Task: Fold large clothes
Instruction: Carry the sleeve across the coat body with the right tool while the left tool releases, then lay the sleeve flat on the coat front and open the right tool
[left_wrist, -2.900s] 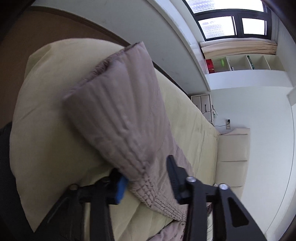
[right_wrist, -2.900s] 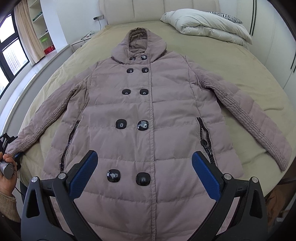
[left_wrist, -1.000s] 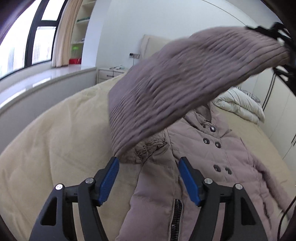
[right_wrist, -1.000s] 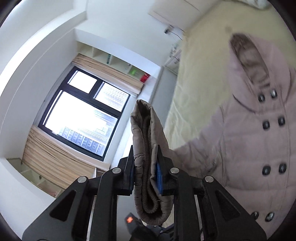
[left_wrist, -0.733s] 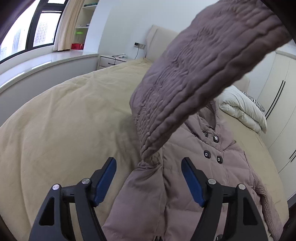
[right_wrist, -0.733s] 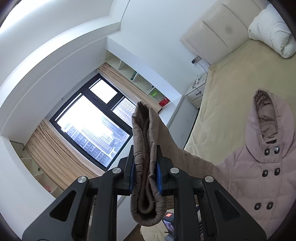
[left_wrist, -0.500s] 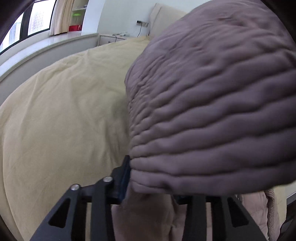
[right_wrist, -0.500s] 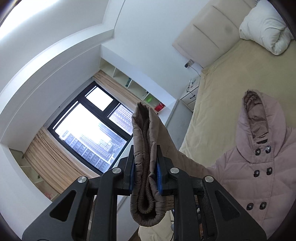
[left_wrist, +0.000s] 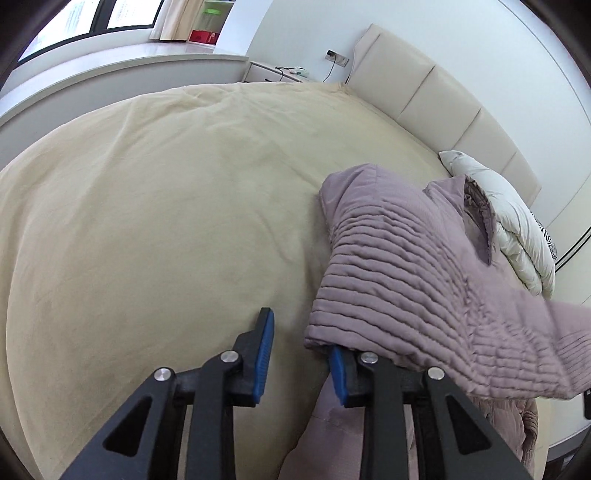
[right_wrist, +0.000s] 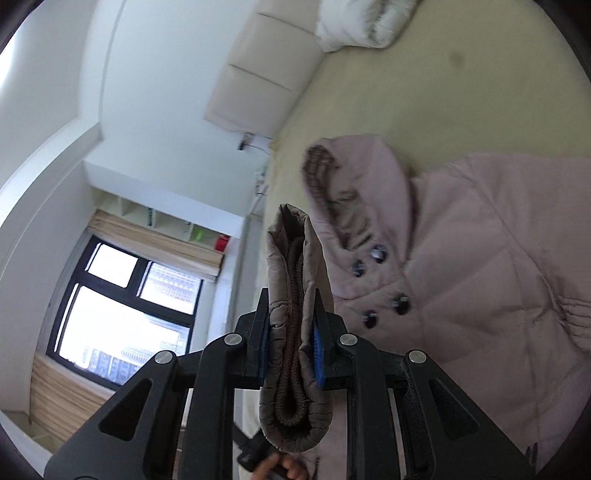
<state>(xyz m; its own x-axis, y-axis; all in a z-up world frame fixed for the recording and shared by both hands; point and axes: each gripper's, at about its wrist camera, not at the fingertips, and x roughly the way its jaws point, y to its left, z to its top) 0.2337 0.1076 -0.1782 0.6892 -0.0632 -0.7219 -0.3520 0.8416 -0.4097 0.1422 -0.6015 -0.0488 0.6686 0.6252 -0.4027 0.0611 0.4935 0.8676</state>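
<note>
Right gripper (right_wrist: 290, 347) is clamped on the quilted coat's (right_wrist: 480, 266) sleeve cuff (right_wrist: 291, 332); left gripper (left_wrist: 301, 354) stands apart with nothing between its pads above the bedspread (left_wrist: 166, 203).

The coat's left sleeve (left_wrist: 413, 280), stretched out flat on the bed (left_wrist: 166, 206) about three seconds ago, now lies folded across the coat (right_wrist: 480, 266) toward its hood. The left gripper (left_wrist: 301, 354), wide open a second ago, now has its fingers close together over bare bedding, the sleeve draped over the right-hand one.
</note>
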